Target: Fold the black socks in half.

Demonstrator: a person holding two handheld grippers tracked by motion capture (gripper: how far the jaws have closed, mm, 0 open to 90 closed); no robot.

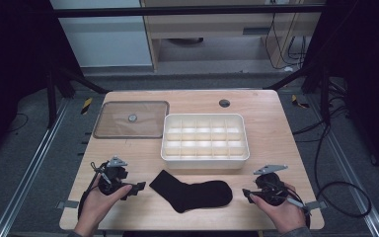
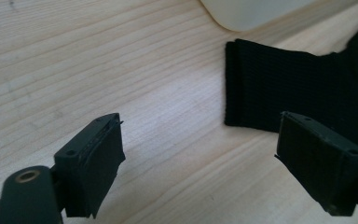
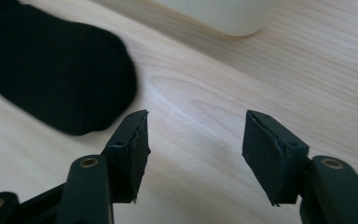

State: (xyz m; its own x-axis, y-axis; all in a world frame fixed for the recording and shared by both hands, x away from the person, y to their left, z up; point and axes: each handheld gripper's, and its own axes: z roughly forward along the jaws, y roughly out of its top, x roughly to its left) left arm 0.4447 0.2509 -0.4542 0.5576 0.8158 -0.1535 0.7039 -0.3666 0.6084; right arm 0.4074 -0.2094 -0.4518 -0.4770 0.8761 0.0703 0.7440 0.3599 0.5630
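A black sock (image 1: 193, 193) (no label readable) lies near the tray (image 1: 206, 159). Left gripper (image 1: 139, 186) and right gripper (image 1: 245, 192) flank it, both spread, holding nothing.

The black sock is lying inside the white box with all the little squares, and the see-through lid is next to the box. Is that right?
Not quite. The black fabric sock isn't inside the white plastic box with little compartments. It lies flat on the light wooden table, in front of the box, as the high view shows. The see-through lid really is next to the box.
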